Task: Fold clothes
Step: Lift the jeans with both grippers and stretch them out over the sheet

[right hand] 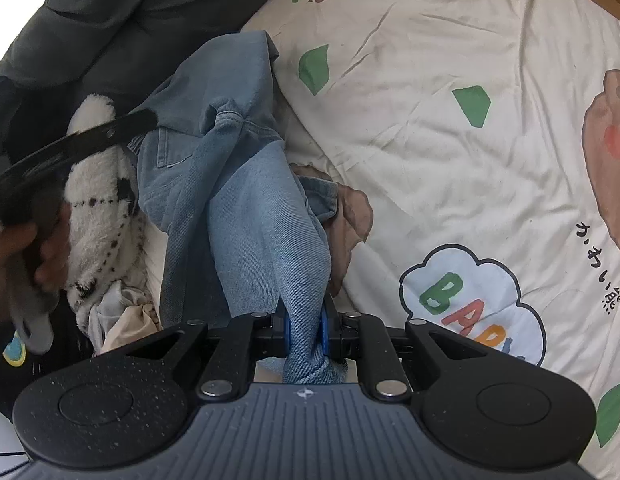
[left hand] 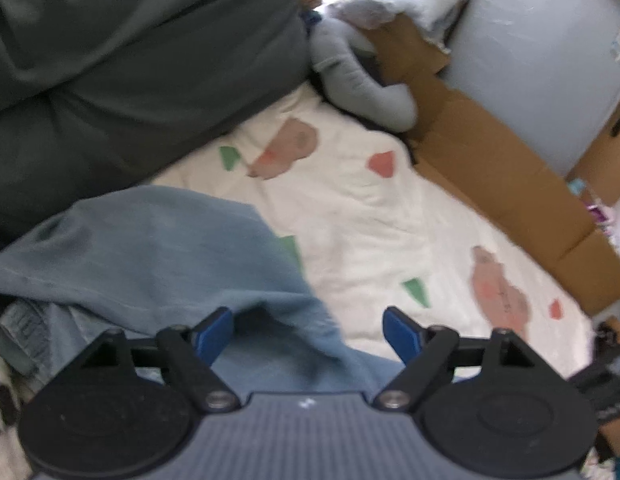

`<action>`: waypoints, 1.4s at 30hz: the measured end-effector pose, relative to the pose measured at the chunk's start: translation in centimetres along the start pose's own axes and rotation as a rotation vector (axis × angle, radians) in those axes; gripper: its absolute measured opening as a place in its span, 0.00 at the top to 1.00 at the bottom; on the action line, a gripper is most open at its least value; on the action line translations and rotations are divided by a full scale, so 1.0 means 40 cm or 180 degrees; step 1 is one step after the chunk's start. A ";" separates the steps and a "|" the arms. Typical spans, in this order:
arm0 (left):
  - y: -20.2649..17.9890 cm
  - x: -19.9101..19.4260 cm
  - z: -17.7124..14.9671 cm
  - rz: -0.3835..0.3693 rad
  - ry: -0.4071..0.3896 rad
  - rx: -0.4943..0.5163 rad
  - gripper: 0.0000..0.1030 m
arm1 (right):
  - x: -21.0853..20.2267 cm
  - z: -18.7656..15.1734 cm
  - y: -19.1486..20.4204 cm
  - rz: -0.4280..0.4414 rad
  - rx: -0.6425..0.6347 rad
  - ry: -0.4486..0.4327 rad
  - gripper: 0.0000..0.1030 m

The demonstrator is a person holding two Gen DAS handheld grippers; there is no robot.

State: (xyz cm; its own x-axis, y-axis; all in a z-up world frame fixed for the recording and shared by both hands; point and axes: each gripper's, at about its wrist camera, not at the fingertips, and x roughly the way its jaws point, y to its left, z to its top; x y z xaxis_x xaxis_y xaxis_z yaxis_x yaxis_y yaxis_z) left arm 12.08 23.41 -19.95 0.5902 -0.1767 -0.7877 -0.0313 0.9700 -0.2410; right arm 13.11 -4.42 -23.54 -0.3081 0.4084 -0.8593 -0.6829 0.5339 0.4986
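The right gripper has its jaws clamped on bunched jeans, lifting them off the bed to straighten; the left gripper hovers, jaws apart, empty.

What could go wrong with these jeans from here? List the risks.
1. The right gripper is shut on one bunched end of the jeans, so lifting may drag them up twisted.
2. The left gripper is open with denim under it, pinching nothing; closing there may catch a loose fold, not an edge.
3. The jeans lie against the plush toy and dark quilt; pulling could snag either.
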 end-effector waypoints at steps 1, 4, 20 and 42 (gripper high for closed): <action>0.006 0.014 0.000 0.0031 0.0038 0.0053 0.19 | 0.001 -0.001 0.000 -0.0001 0.0001 0.0002 0.88; 0.023 0.063 -0.005 0.0213 0.0193 0.0226 0.19 | 0.004 -0.003 0.001 -0.0001 0.0000 0.0009 0.88; 0.128 0.288 -0.012 0.0945 0.0622 0.0806 0.20 | 0.013 -0.001 -0.003 -0.0031 0.0058 0.0024 0.88; 0.220 -0.062 0.131 0.1024 -0.0032 0.0471 0.89 | -0.024 0.101 -0.007 -0.0406 0.0056 -0.0378 0.91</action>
State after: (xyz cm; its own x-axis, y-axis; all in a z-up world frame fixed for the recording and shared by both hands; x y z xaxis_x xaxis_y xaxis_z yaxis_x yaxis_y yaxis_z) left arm 14.57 33.25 -17.16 0.5770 0.1429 -0.8042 -0.1003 0.9895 0.1039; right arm 16.25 -1.97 -22.40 -0.1385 0.4204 -0.8967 -0.6994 0.5995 0.3891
